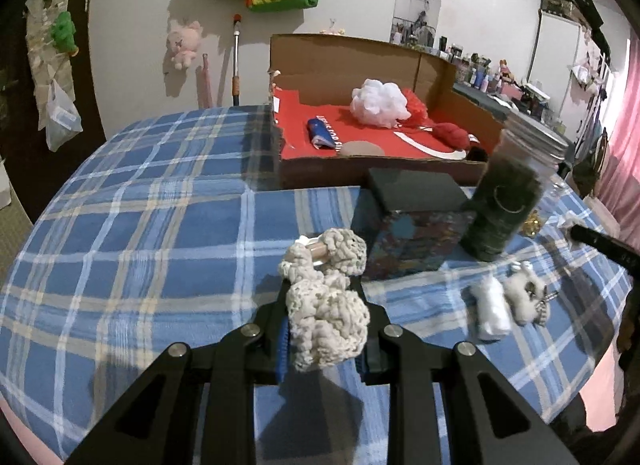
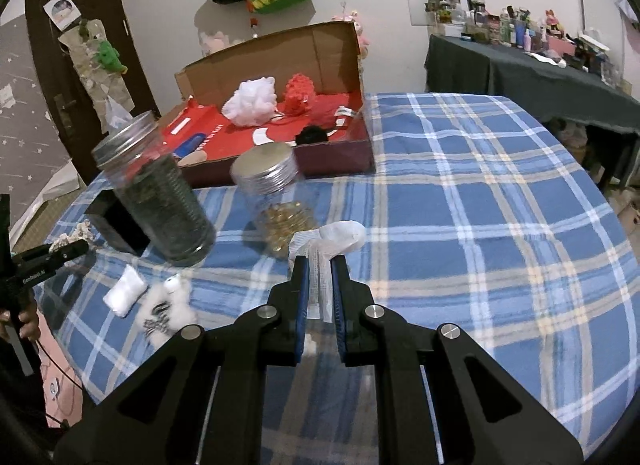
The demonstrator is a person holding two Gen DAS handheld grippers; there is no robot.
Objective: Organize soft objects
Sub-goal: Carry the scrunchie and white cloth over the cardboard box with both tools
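Observation:
My left gripper (image 1: 322,293) is shut on a cream crocheted soft item (image 1: 326,297), held above the blue plaid cloth (image 1: 152,217). My right gripper (image 2: 320,265) is shut on a white mesh pouch with a label (image 2: 334,243), also above the cloth. An open cardboard box (image 1: 348,61) with a red lining stands at the back and holds a white bath pouf (image 1: 378,103), red soft items and a blue roll; it also shows in the right wrist view (image 2: 280,61). A white pad (image 2: 125,295) and a small white plush (image 2: 166,305) lie on the cloth at the left.
A tall jar of dark green stuff (image 2: 156,193), a jar of gold pieces (image 2: 276,205) and a dark box (image 1: 412,221) stand between the grippers and the cardboard box. A dark-covered table (image 2: 532,73) with many bottles stands at the right. Bags and plush toys hang on the wall.

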